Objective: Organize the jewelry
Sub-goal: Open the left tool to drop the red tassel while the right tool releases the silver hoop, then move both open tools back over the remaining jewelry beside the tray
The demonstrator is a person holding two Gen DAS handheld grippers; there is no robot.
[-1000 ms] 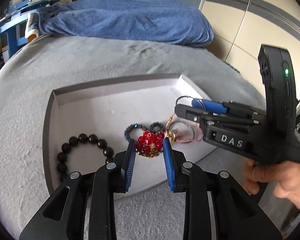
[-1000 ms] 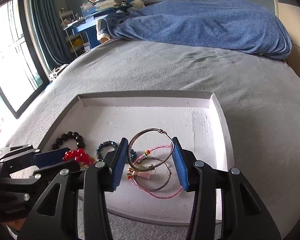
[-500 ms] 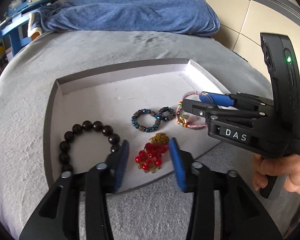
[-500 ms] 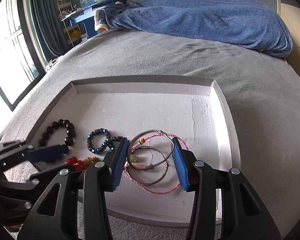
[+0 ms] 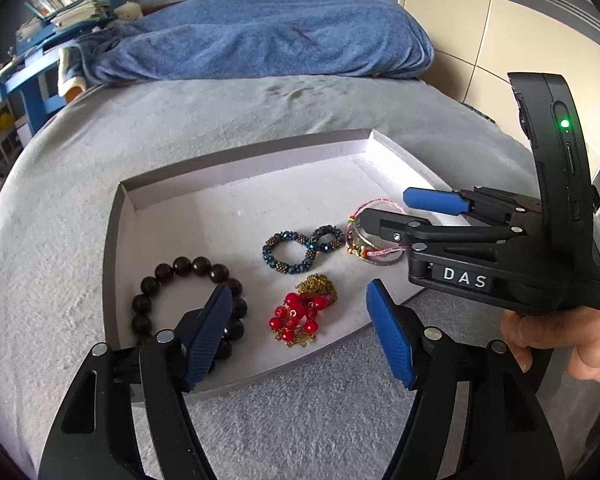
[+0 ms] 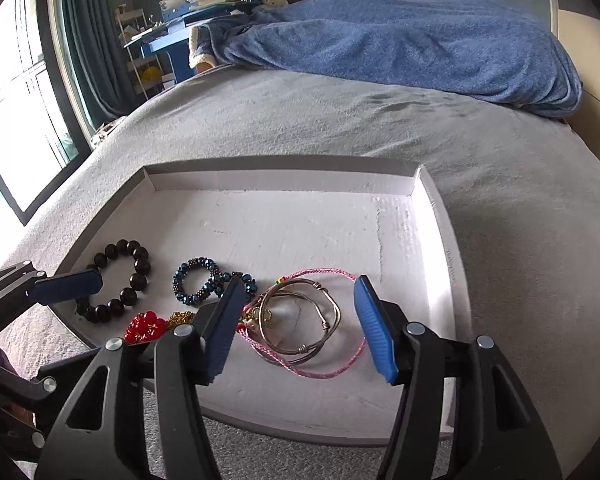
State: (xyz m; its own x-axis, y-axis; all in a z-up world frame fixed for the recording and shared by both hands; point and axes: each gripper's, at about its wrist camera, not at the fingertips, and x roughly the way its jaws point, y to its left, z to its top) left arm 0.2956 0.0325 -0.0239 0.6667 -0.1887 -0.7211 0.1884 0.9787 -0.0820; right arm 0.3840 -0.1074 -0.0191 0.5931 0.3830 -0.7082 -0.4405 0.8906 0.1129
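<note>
Grey bed [image 5: 100, 208] carries tray [image 5: 116, 240]. Both releases done: left hand-held gripper [image 5: 300, 336] just opened wide over red beads [image 5: 296, 316], right hand-held gripper [image 6: 300, 332] over bangles [image 6: 300, 320]. Next: retreat, pick another piece.

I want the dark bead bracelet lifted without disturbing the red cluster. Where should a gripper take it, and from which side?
Judging by its pose, grip the dark bead bracelet across its far arc of beads, coming from above with one finger inside the ring and one outside. It lies flat in the tray, and that arc is farthest from the red bead cluster.
</note>
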